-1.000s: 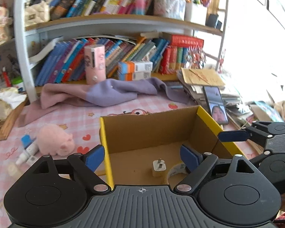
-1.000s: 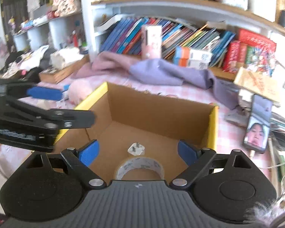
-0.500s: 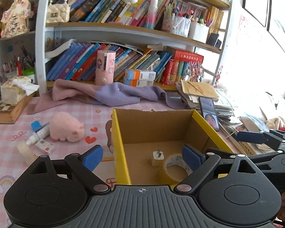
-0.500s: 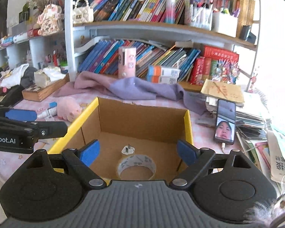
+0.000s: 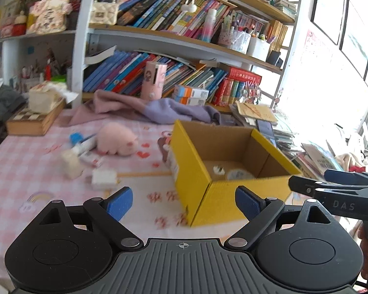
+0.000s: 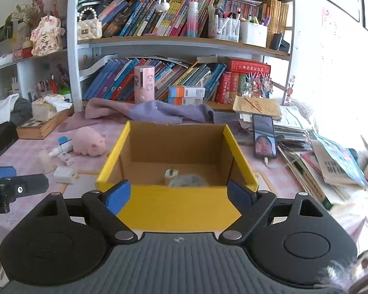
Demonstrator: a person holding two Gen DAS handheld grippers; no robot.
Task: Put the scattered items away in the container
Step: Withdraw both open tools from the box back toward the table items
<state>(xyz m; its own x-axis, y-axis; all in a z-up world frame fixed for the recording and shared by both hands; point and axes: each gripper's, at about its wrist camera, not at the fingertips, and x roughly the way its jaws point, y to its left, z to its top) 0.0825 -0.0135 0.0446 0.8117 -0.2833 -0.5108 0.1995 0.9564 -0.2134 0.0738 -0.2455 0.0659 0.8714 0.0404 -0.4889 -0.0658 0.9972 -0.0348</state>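
A yellow cardboard box (image 6: 176, 210) stands on the pink checked table, also in the left wrist view (image 5: 191, 169). Inside lie a white plug (image 6: 171, 173) and a roll of tape (image 6: 187, 180). A pink plush pig (image 5: 116, 140), a blue-capped tube (image 5: 82, 144), a small pale bottle (image 5: 71, 164) and a white charger block (image 5: 103, 178) lie scattered left of the box. My left gripper (image 5: 182, 202) is open and empty, in front of the box's near left corner. My right gripper (image 6: 177, 193) is open and empty, just before the box's front wall.
A purple and pink cloth (image 6: 157, 111) lies along the back under full bookshelves. A phone (image 6: 264, 136) rests on stacked papers and books at the right. A wooden chess box with a tissue pack (image 5: 35, 116) sits at the left.
Both grippers have pulled back and up from over the box. The left one has swung left, so the scattered items now show more centrally.
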